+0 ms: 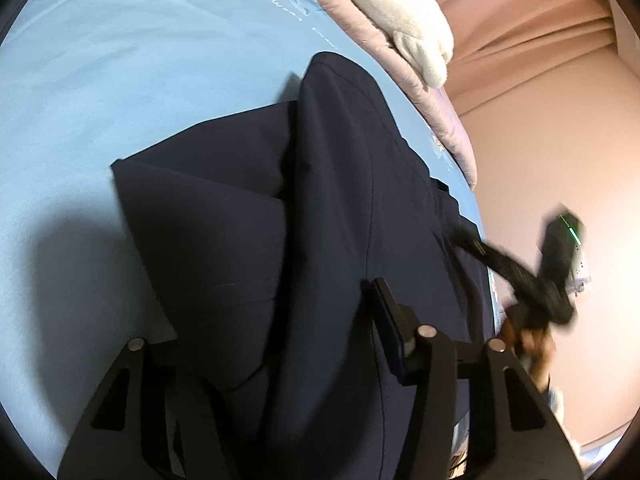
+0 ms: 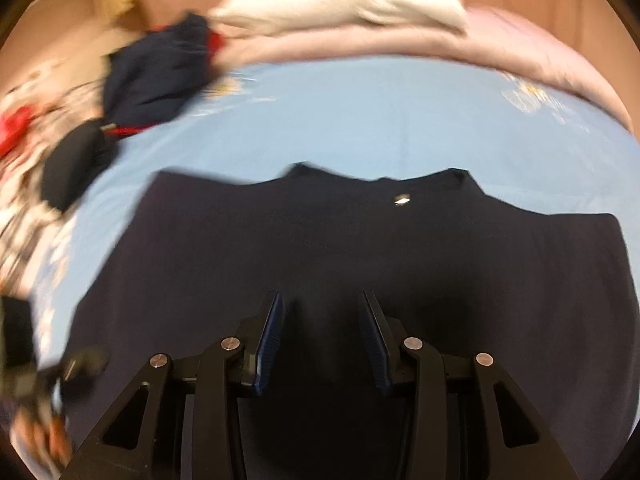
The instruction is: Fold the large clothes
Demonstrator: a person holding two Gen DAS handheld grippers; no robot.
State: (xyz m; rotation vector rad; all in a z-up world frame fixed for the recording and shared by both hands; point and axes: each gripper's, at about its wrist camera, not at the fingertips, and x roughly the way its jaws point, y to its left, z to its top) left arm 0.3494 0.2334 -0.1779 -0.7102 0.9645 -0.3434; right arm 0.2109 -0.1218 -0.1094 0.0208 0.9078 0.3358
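A large navy garment (image 1: 328, 200) lies spread on the light blue bed sheet (image 1: 120, 80). In the left wrist view a thick fold of it rises between the fingers of my left gripper (image 1: 288, 292). The cloth hides the left finger, and the right finger (image 1: 386, 312) lies against it. My right gripper (image 1: 468, 240) shows there as a blur at the garment's right edge. In the right wrist view the garment (image 2: 400, 248) has a silver snap (image 2: 401, 200), and my right gripper (image 2: 320, 300) is shut on a raised ridge of the cloth between its blue pads (image 2: 270, 328).
A white plush blanket (image 2: 340, 0) and a pink quilt (image 2: 400, 48) lie along the far side of the bed. At far left sit a navy and red clothes pile (image 2: 160, 68) and a black item (image 2: 72, 164). A pink wall (image 1: 540, 140) runs beside the bed.
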